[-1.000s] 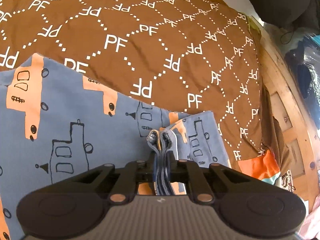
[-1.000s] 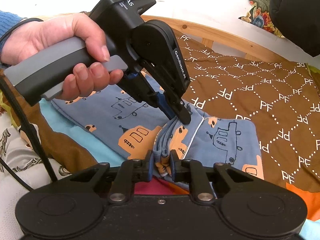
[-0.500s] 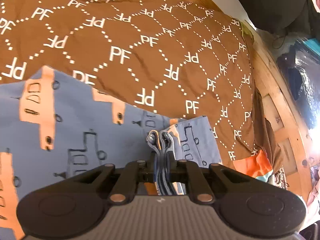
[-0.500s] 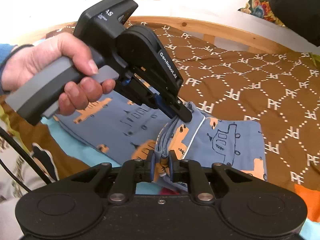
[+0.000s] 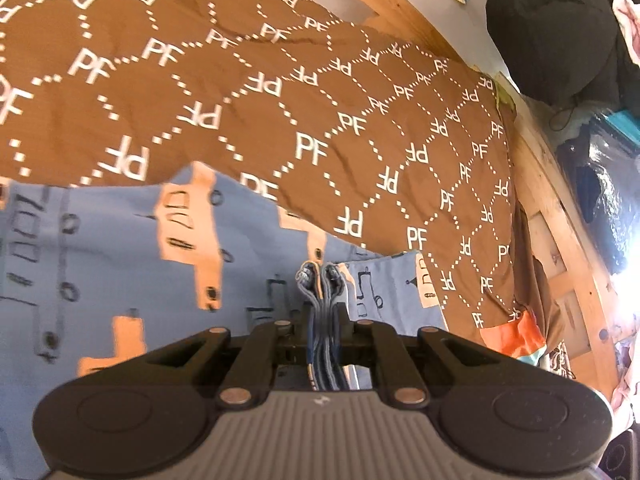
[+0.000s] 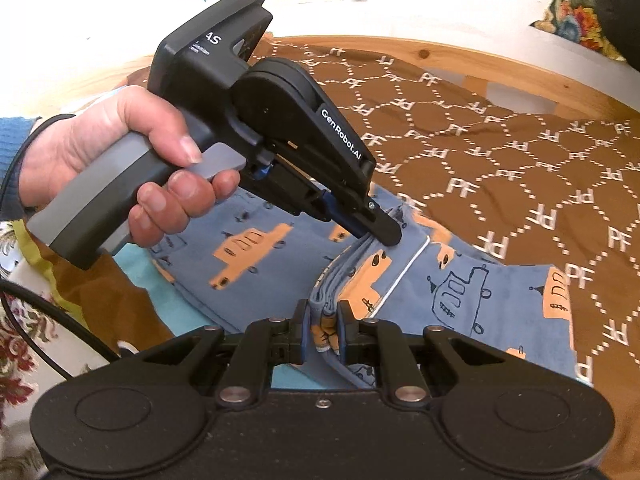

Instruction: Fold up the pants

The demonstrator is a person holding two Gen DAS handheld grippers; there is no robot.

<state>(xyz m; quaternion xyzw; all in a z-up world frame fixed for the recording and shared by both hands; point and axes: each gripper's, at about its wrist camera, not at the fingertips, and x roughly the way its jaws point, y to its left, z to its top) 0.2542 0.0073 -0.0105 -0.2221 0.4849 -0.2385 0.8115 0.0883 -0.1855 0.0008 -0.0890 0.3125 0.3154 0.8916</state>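
Blue pants (image 6: 460, 296) on brown sheet (image 6: 520, 160), frame centre; left gripper (image 6: 380, 232) and right gripper (image 6: 323, 320) both clamp bunched edge, layers pinched between fingers.

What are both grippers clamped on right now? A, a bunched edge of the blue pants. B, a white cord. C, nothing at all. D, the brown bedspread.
A: the left gripper and right gripper each pinch stacked layers of the blue pants.
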